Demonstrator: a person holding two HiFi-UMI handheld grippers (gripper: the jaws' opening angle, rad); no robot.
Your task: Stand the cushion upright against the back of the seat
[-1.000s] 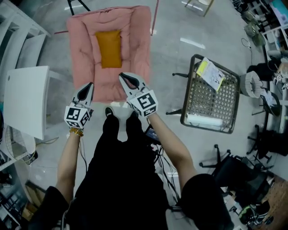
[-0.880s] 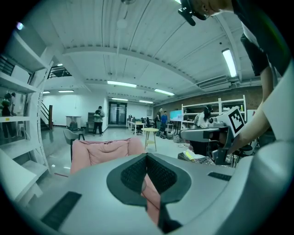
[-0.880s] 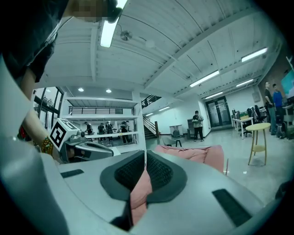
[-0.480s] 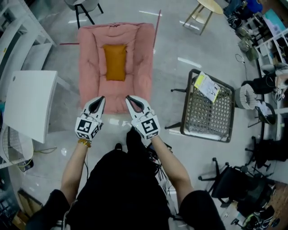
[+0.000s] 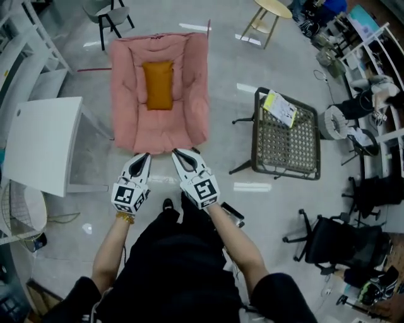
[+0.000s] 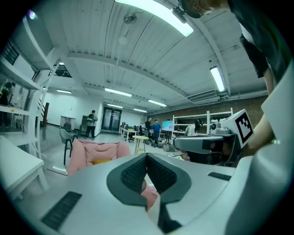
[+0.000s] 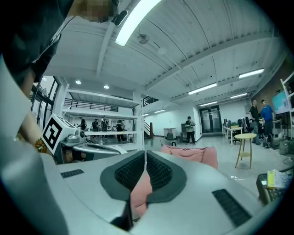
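A pink padded seat point(image 5: 189, 82) stands on the grey floor ahead of me. An orange cushion point(image 5: 158, 84) lies in the middle of its padding. Both grippers hover side by side just short of the seat's front edge. My left gripper point(image 5: 142, 158) is shut with nothing between its jaws. My right gripper point(image 5: 178, 154) is likewise shut and empty. In the left gripper view the pink seat point(image 6: 82, 153) shows beyond the shut jaws, with the orange cushion point(image 6: 101, 161) low inside it. In the right gripper view the pink seat point(image 7: 193, 153) shows past the jaws.
A white table point(image 5: 41, 142) stands at the left of the seat. A metal wicker chair point(image 5: 287, 145) with a yellow paper point(image 5: 279, 108) stands at the right. A round stool point(image 5: 271, 9) is at the back, a black office chair point(image 5: 334, 243) at the lower right. People stand far off.
Both grippers have drawn back from above the front of the pink seat to just before its front edge. They stay shut. The cushion has not moved.
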